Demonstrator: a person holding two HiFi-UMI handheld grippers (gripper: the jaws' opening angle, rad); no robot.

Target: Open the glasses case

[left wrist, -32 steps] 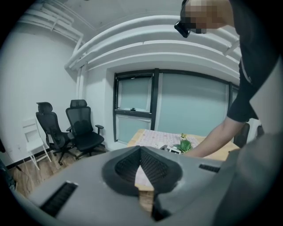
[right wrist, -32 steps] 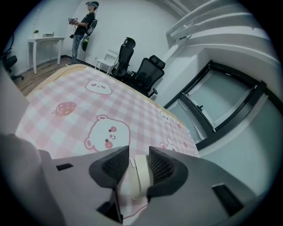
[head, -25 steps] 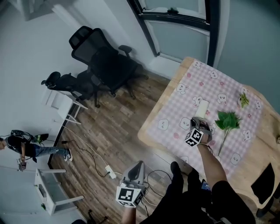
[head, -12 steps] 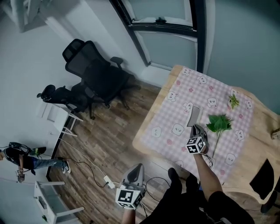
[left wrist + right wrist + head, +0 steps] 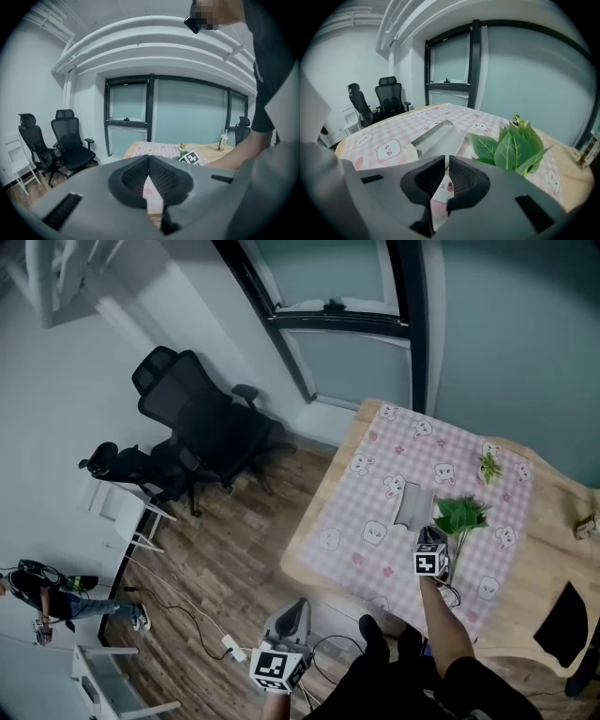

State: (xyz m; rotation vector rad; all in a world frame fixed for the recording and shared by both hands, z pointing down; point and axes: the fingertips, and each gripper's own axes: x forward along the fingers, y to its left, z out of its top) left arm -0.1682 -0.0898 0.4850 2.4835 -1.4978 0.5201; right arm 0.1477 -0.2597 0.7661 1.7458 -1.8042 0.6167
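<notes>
The grey glasses case (image 5: 412, 505) lies on the pink checked cloth (image 5: 375, 474). In the right gripper view the glasses case (image 5: 436, 136) shows a hollow trough with a flat flap spread toward the leaves, so it looks open. My right gripper (image 5: 429, 534) hovers just short of its near end. The right gripper (image 5: 446, 161) has its pads a thin slit apart with nothing between them. My left gripper (image 5: 298, 606) hangs off the table over the floor. The left gripper (image 5: 149, 161) is shut and empty.
A green leaf sprig (image 5: 459, 517) lies right beside the case, and a small plant (image 5: 488, 466) sits farther back. A bottle (image 5: 585, 157) stands at the table's right. Two black office chairs (image 5: 202, 418) and a person (image 5: 42, 592) are on the wooden floor, left.
My right gripper has drawn back from the case toward the near table edge and rolled. The case now looks wider, with a flap spread out. The left gripper barely shifted.
</notes>
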